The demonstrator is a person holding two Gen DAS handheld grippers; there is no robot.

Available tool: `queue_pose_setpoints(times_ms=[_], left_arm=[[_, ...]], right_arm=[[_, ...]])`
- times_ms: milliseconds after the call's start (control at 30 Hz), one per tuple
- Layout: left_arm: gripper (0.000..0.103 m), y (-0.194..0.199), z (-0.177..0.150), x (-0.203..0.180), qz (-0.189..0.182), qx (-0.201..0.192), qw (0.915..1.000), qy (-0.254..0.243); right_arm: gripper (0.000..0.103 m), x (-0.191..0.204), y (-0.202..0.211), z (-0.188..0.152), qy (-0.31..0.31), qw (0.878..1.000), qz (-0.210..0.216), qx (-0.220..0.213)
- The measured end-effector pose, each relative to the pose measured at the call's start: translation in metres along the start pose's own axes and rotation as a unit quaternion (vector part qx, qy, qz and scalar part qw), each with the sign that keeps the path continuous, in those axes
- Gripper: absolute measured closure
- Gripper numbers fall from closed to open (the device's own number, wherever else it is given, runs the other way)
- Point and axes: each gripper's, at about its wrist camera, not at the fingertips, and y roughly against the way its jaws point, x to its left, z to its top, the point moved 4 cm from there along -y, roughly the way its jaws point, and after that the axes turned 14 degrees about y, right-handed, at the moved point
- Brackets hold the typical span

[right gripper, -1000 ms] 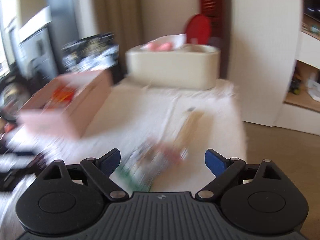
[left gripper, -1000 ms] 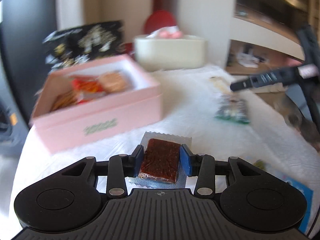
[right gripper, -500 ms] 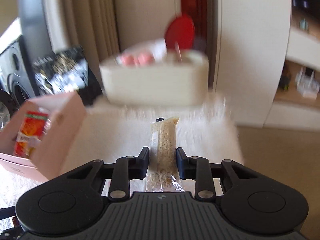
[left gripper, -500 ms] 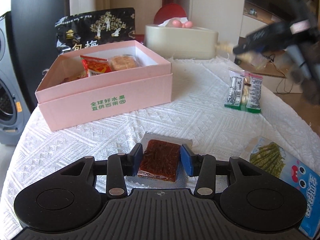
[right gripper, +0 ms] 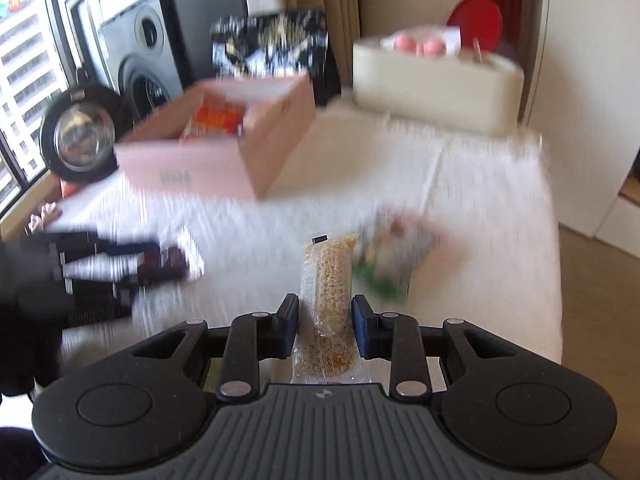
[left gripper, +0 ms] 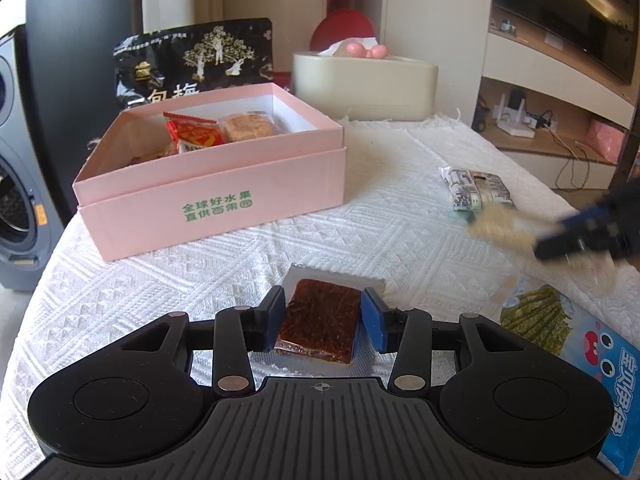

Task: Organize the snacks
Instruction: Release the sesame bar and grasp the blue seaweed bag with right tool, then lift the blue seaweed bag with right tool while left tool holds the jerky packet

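Left gripper (left gripper: 323, 322): I pinch the flat, glossy dark-red jerky slab (left gripper: 320, 325), unchanged.
Right gripper (right gripper: 325, 327): my fingers now clamp the grainy clear-wrapped cereal bar (right gripper: 327, 300), lifted off the white quilted surface (left gripper: 360, 220).

The right gripper (right gripper: 325, 322) has closed its fingers on the grain bar (right gripper: 328, 300).

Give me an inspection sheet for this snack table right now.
Surface: white textured tablecloth.
Job's things: open pink box holding wrapped snacks; dark red snack pack; grain bar; small green-edged packet; seaweed bag.
Clutter: black bag behind the box; cream tissue box.
Grippers: left gripper shut on the snack pack; right gripper shut on the grain bar.
Cables: wires on the shelf.
Surroundings: washing machine, curtains, television.
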Motion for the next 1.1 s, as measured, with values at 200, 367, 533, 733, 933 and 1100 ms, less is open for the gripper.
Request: queue_pose_setpoints(times_ms=[200, 367, 533, 733, 933, 1100], left_arm=[[0.055, 0.001, -0.001, -0.001, 0.003, -0.003, 1.0, -0.001], [0.055, 0.003, -0.004, -0.002, 0.007, -0.01, 0.9999, -0.003], [0.055, 0.005, -0.006, -0.001, 0.006, -0.011, 0.9999, -0.007], [0.055, 0.005, -0.005, -0.003, 0.009, -0.006, 0.9998, -0.014], [0.055, 0.007, -0.004, -0.001, 0.006, 0.009, 0.9998, -0.014], [0.054, 0.011, -0.007, 0.0, 0.011, 0.015, 0.9998, -0.01]], right_arm=[[0.043, 0.019, 0.034, -0.019, 0.03, 0.998, -0.037, -0.03], [0.027, 0.05, 0.04, -0.028, 0.03, 0.998, 0.038, -0.032], [0.024, 0.071, 0.016, -0.039, 0.009, 0.998, 0.068, 0.009], [0.021, 0.084, 0.009, -0.032, 0.018, 0.997, 0.068, 0.015], [0.02, 0.107, 0.017, -0.03, 0.145, 0.989, -0.025, 0.001], [0.02, 0.104, 0.03, -0.03, 0.157, 0.986, -0.046, -0.019]])
